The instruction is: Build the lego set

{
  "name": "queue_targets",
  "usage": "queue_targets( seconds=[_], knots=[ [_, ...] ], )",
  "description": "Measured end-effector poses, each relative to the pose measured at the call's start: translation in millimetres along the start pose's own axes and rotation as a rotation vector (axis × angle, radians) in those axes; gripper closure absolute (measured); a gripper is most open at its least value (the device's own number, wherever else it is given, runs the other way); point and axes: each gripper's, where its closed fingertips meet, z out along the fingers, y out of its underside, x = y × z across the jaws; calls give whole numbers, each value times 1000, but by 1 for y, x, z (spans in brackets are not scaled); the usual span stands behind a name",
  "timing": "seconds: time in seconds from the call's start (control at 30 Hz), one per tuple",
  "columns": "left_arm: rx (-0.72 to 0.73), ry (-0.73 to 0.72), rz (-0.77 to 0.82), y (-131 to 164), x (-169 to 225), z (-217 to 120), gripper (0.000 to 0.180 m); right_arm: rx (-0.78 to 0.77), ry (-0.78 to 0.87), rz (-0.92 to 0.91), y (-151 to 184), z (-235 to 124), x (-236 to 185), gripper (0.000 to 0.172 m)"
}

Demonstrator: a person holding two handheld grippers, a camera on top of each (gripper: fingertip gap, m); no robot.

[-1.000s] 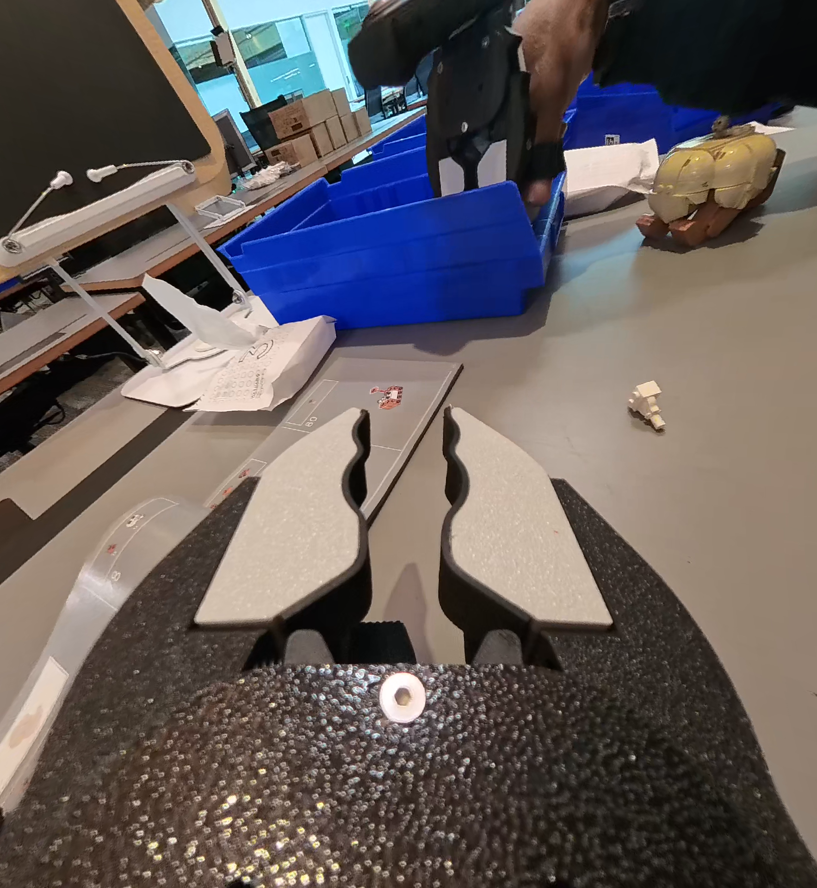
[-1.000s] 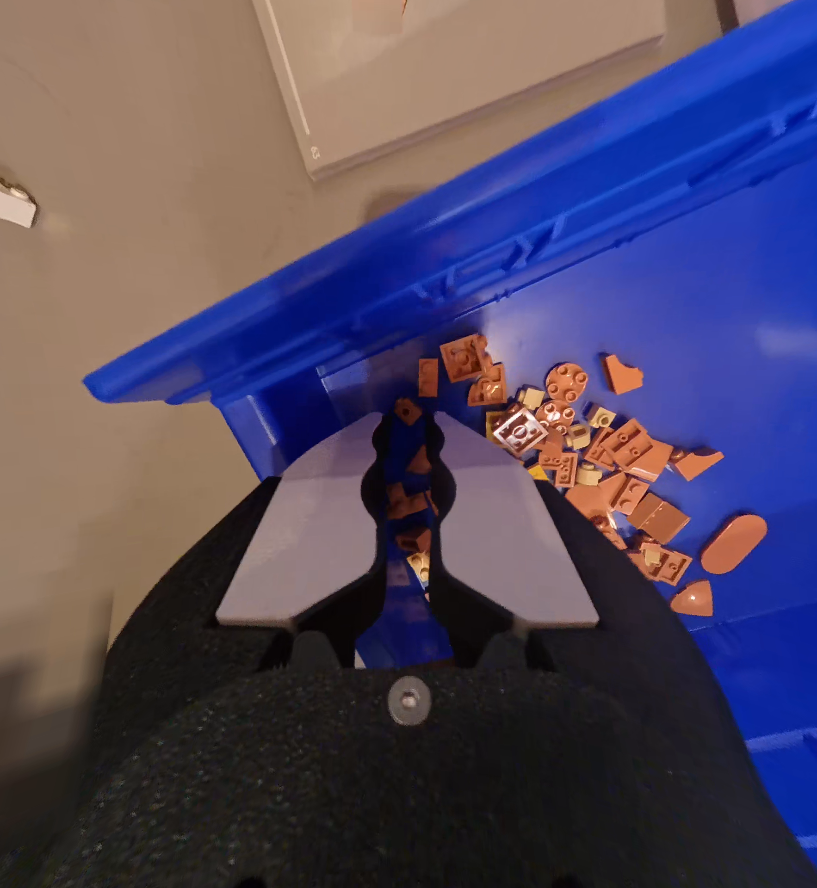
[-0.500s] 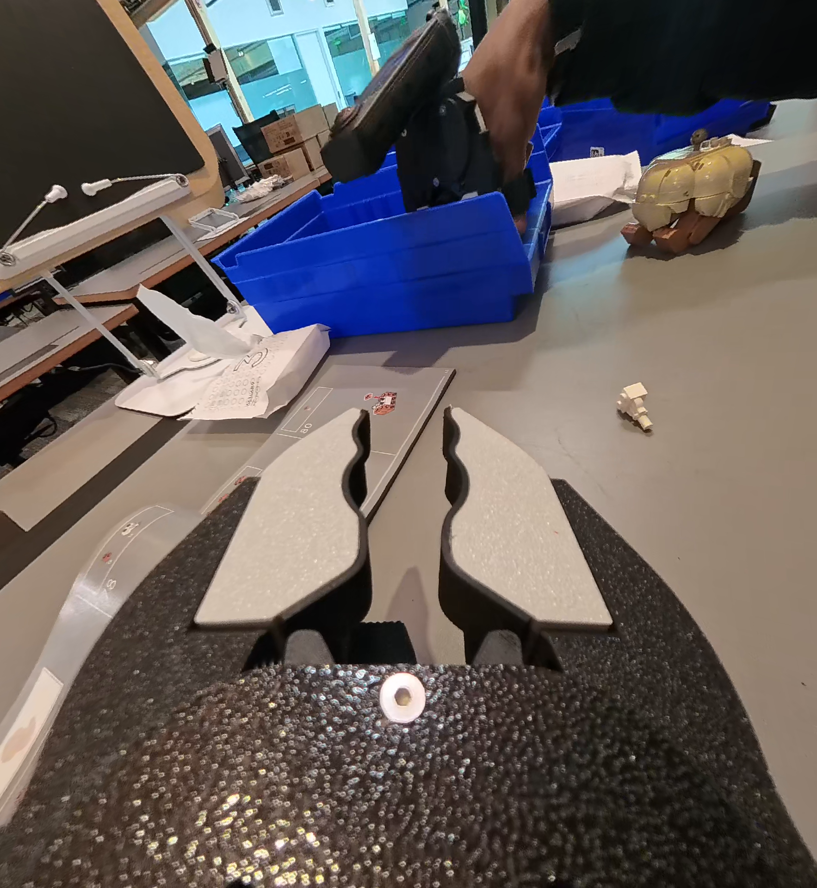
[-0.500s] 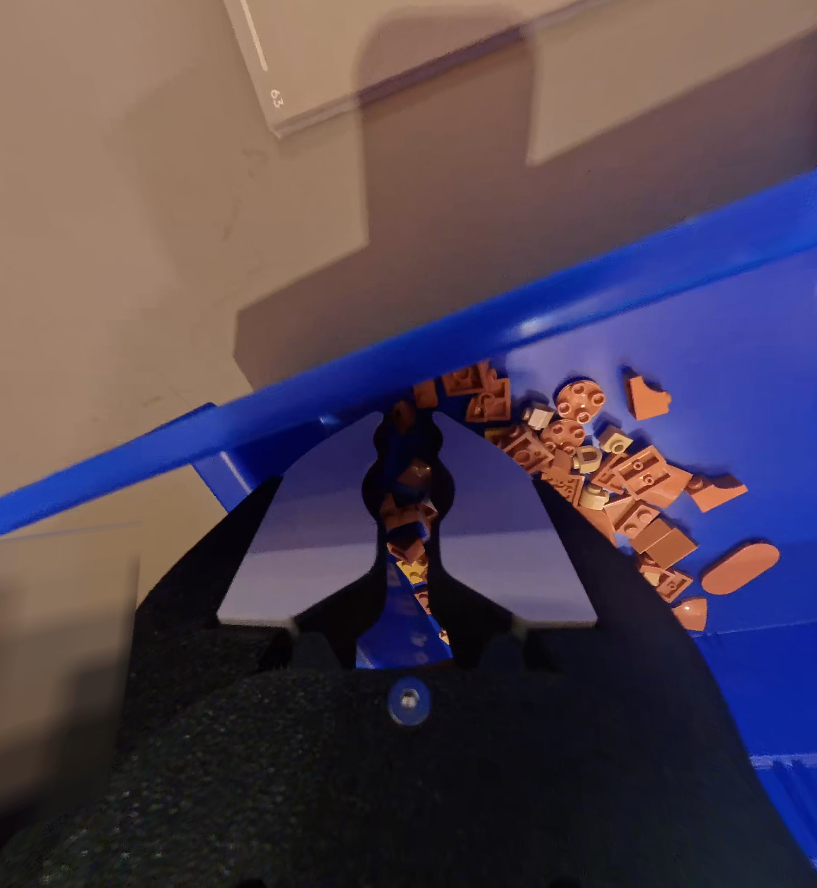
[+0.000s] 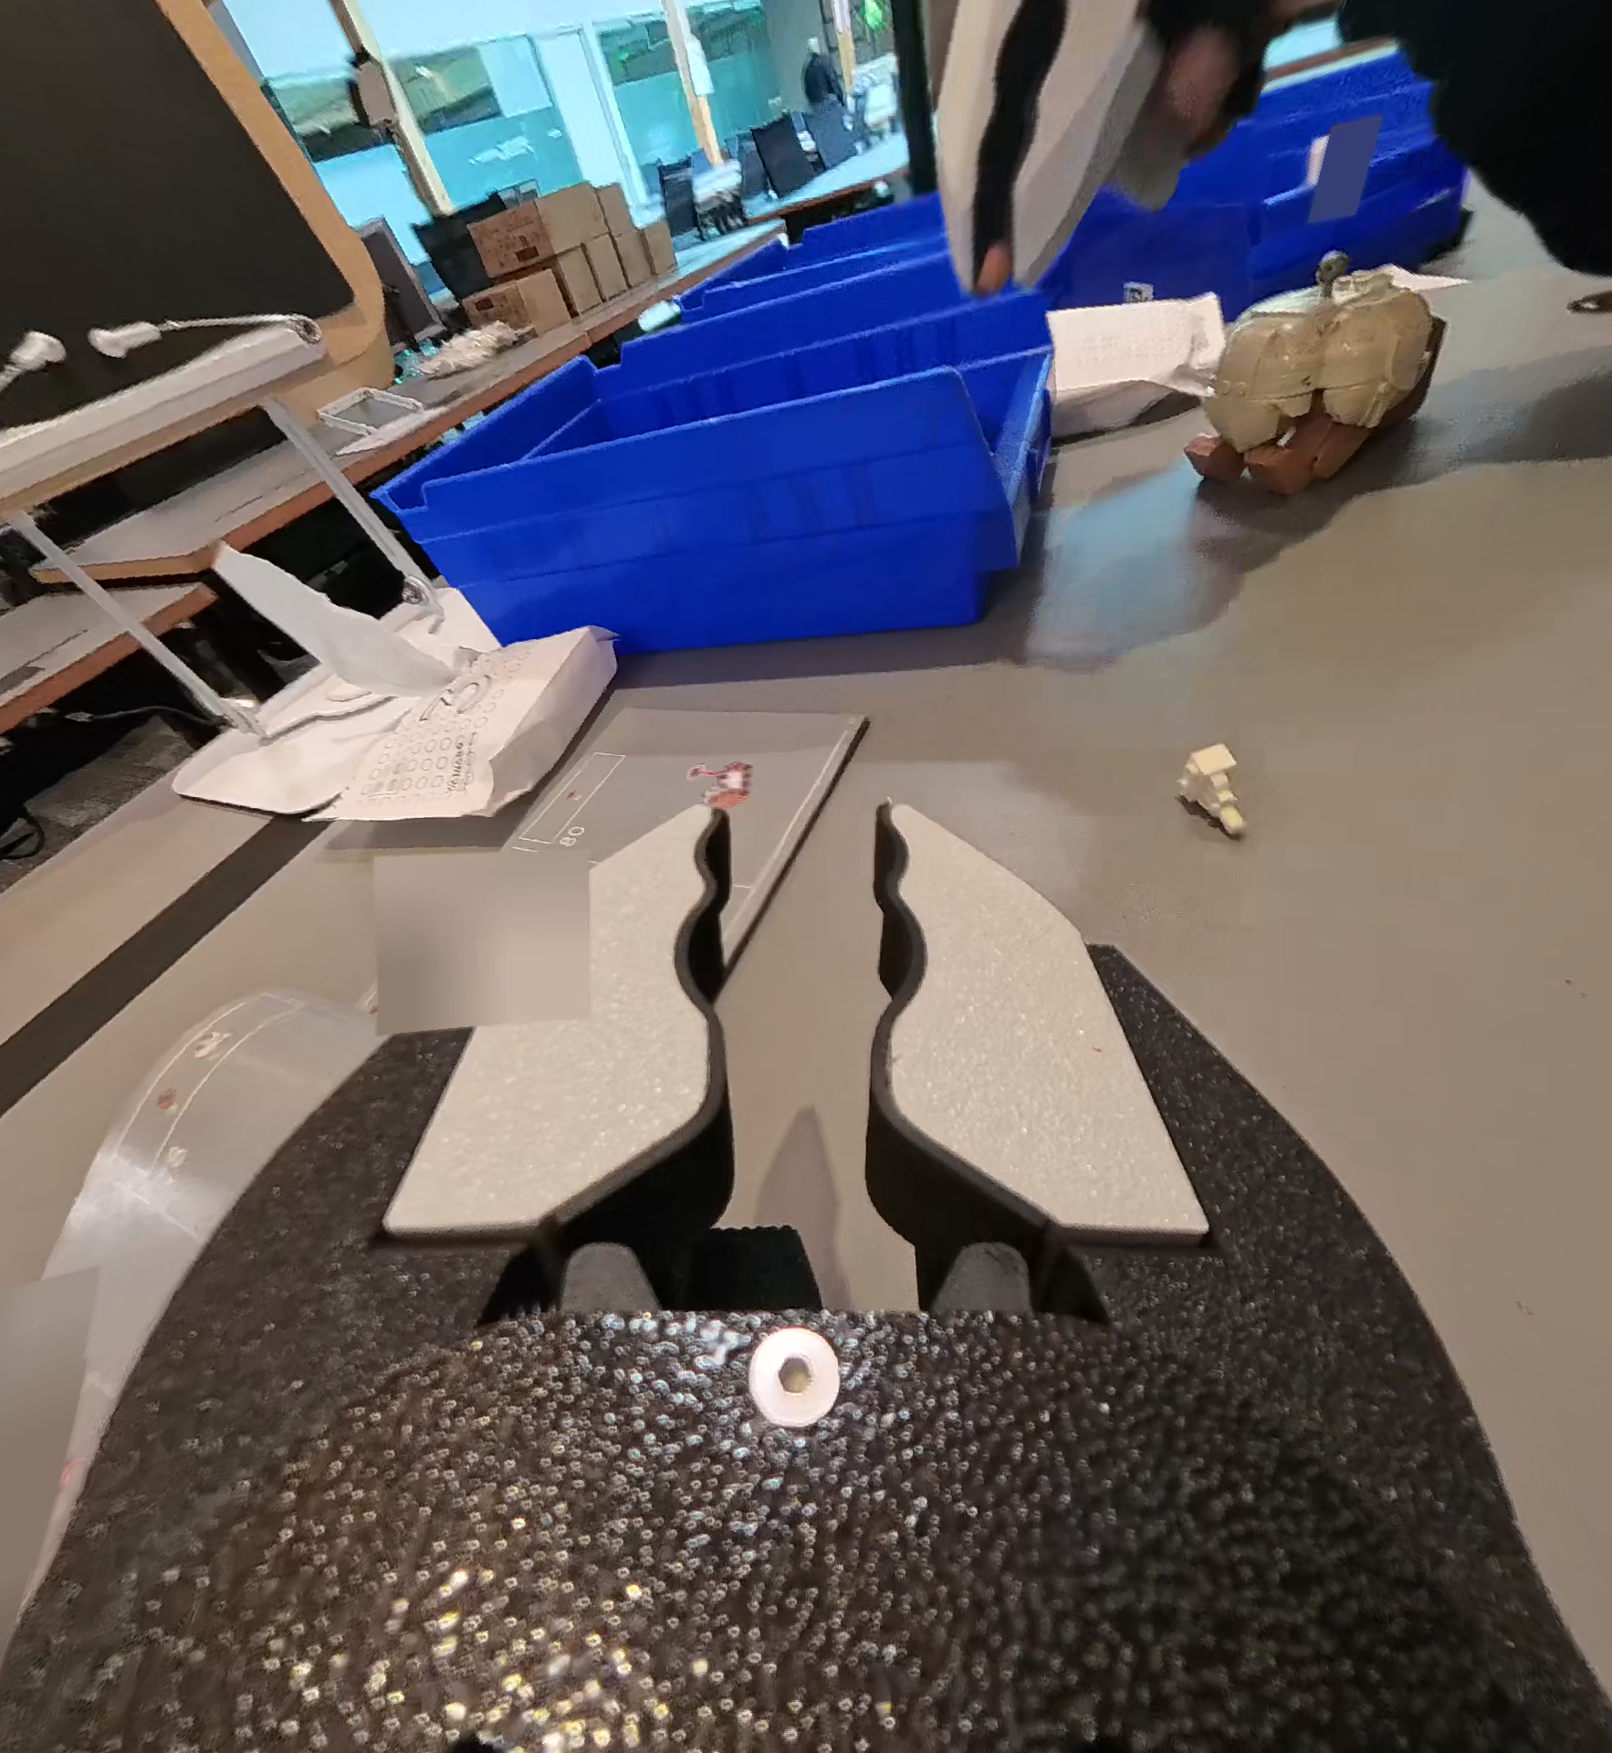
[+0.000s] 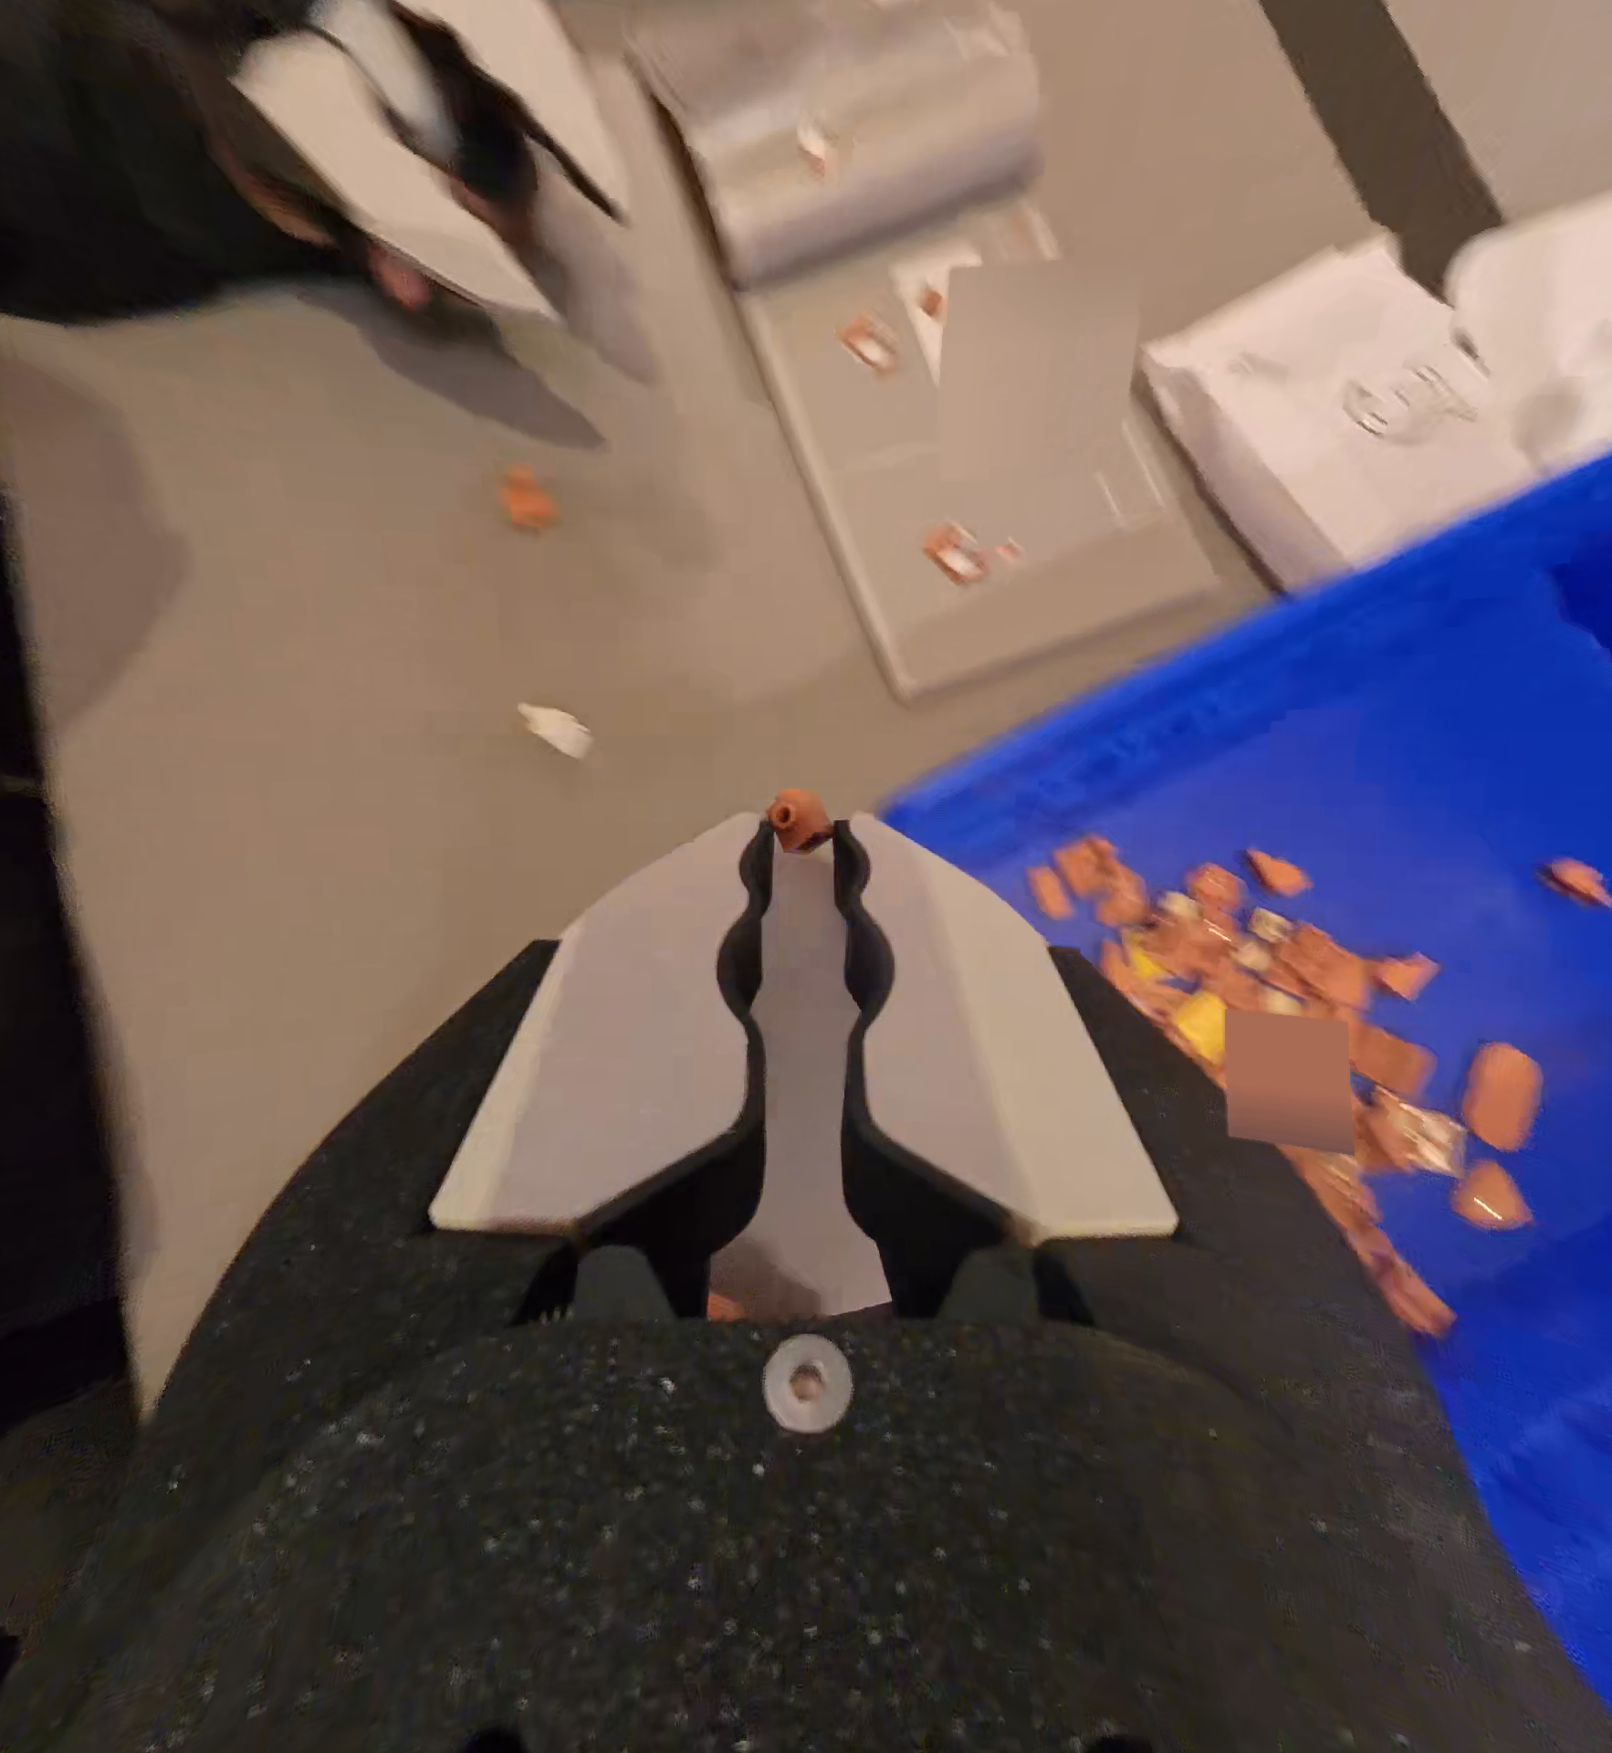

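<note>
My right gripper (image 6: 802, 829) is shut on a small orange-brown brick (image 6: 795, 816), pinched at the very fingertips. It hangs above the grey table just left of the blue bin's wall (image 6: 1333, 702). The bin holds a heap of brown and tan pieces (image 6: 1257, 958). In the left wrist view the right gripper (image 5: 997, 266) is raised above the blue bin (image 5: 736, 531), blurred. My left gripper (image 5: 800, 816) is open and empty, low over the table, with its left finger over a grey booklet (image 5: 688, 787). It also shows blurred in the right wrist view (image 6: 404, 275).
A small white brick piece (image 5: 1215, 787) lies on the table right of my left gripper; it shows in the right wrist view too (image 6: 554, 730). A tan and brown model (image 5: 1314, 370) stands far right. A white paper bag (image 5: 423, 749) lies left of the booklet. A loose orange piece (image 6: 527, 498) lies on the table. The gap from one gripper's tips to the other's is roughly 20 cm.
My right gripper rose out of the blue bin and swung left over the table, with a small brown brick now gripped at its tips. My left gripper stayed put, open.
</note>
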Motion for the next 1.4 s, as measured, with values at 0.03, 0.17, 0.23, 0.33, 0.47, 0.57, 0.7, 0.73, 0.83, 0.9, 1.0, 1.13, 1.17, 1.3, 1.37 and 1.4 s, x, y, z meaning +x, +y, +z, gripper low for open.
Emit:
queue_targets(
  seconds=[0.03,0.17,0.23,0.33,0.47,0.57,0.7,0.73,0.83,0.9,1.0,1.13,1.17,1.3,1.37,1.4],
  knots=[
    [-17,28,-3,2,4,1,152,29,-46,-12,-7,2,-19,160],
    [-39,114,17,4,20,1,152,99,-262,-36,-37,31,-89,160],
    [-17,156,27,0,29,-1,152,96,-328,-20,-48,57,-110,160],
    [25,220,43,-6,41,-4,152,74,-314,30,-57,99,-115,160],
    [12,278,82,-3,49,-9,152,108,-279,116,-65,132,-105,160],
    [-5,278,127,1,50,-9,152,114,-287,98,-67,143,-106,160],
    [-12,283,147,4,50,-8,152,156,-284,69,-70,150,-103,160],
    [-18,283,154,5,50,-8,152,163,-285,63,-69,151,-102,160],
    [-32,286,178,7,51,-8,156,153,-289,27,-63,156,-102,160],
    [-31,290,186,8,52,-7,159,157,-299,19,-62,158,-104,160],
    [-33,289,193,9,52,-7,161,170,-310,24,-61,158,-103,160],
    [-31,282,194,8,51,-7,162,188,-326,25,-63,157,-103,160],
    [-31,280,194,8,51,-8,162,192,-327,16,-63,156,-104,160],
    [-24,281,186,7,50,-8,162,205,-338,-28,-64,154,-108,159],
    [-19,284,182,6,50,-9,161,203,-341,-38,-63,154,-109,159],
    [-17,287,182,6,51,-9,161,207,-343,-42,-63,154,-110,159]
  ],
)
